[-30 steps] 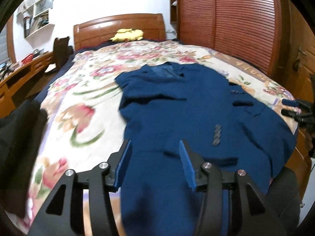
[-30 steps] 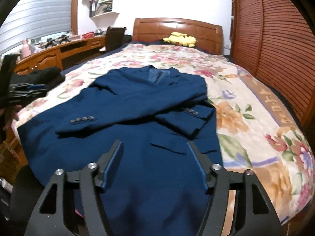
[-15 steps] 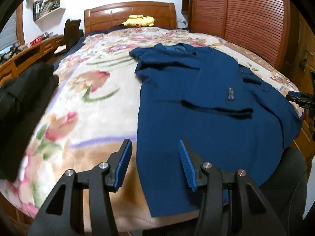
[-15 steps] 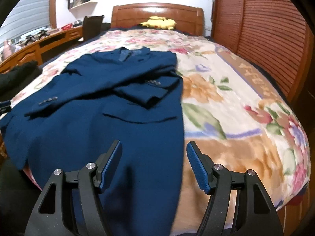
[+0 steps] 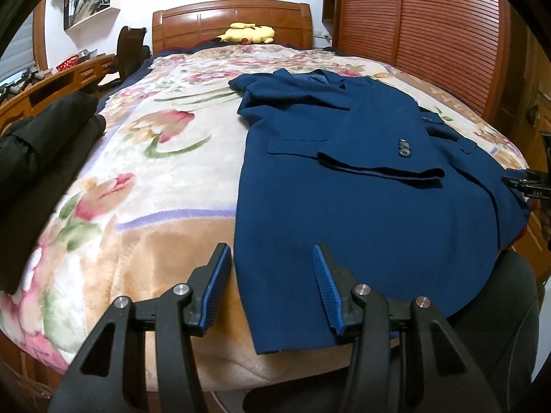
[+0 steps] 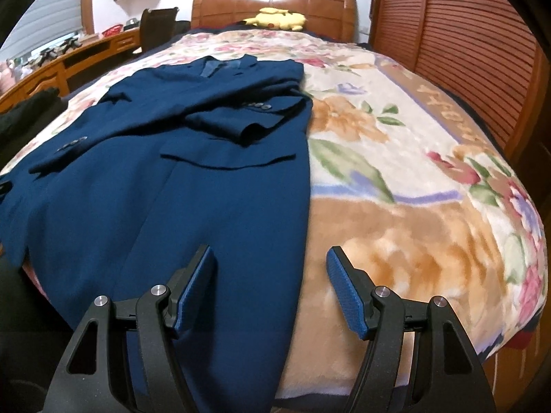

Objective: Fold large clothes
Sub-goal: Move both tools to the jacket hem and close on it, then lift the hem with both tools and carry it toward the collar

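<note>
A navy blue suit jacket (image 5: 361,186) lies flat on the floral bedspread (image 5: 165,158), collar toward the headboard, both sleeves folded across its front. Its hem hangs at the foot edge of the bed. My left gripper (image 5: 270,258) is open and empty, hovering over the jacket's lower left corner. In the right wrist view the jacket (image 6: 193,179) fills the left half. My right gripper (image 6: 270,258) is open and empty above the jacket's lower right edge. The right gripper also shows at the far right of the left wrist view (image 5: 530,186).
A yellow plush toy (image 5: 246,33) lies by the wooden headboard (image 5: 230,20). Dark clothes (image 5: 38,148) are piled at the bed's left side. A wooden desk (image 5: 51,82) and chair (image 5: 131,48) stand left; a slatted wardrobe (image 5: 420,34) runs along the right.
Both grippers have pulled back toward the foot of the bed and spread apart, the left toward the jacket's left corner, the right toward its right edge. Both stay open. The jacket has not moved.
</note>
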The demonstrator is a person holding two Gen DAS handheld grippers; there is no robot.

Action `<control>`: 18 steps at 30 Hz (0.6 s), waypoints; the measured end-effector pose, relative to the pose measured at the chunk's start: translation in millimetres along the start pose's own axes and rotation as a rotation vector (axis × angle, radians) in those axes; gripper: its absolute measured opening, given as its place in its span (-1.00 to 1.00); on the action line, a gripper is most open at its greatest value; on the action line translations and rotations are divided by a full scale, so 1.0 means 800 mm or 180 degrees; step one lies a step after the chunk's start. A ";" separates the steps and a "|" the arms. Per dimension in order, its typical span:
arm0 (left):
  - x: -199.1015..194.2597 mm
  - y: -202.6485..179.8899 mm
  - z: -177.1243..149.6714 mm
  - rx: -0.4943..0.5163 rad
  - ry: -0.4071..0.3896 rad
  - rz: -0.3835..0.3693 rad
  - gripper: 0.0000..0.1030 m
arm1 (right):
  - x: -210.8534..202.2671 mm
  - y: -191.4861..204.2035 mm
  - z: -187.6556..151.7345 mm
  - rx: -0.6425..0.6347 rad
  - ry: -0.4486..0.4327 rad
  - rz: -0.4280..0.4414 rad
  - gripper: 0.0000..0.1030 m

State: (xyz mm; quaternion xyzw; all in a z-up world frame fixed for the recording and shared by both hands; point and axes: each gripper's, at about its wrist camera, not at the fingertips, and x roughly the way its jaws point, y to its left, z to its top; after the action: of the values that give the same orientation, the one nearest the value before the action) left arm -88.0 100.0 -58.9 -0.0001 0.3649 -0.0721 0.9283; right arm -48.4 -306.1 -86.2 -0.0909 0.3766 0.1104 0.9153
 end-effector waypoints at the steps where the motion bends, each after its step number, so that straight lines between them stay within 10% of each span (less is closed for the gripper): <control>1: 0.000 0.000 -0.001 -0.0002 -0.0006 -0.0004 -0.06 | -0.001 0.001 -0.003 -0.0008 0.0010 0.0010 0.36; 10: -0.008 -0.011 -0.004 0.0101 -0.0023 -0.0009 -0.68 | -0.007 0.010 -0.014 -0.0039 0.0134 0.0215 0.32; 18: -0.032 -0.029 0.000 0.0164 -0.0100 -0.0097 -1.00 | -0.010 0.018 -0.013 -0.0053 0.0144 0.0408 -0.54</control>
State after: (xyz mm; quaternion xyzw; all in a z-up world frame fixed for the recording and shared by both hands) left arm -109.8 80.9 -39.9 0.0171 0.3482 -0.0956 0.9324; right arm -64.9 -295.9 -88.9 -0.0766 0.4013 0.1698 0.8968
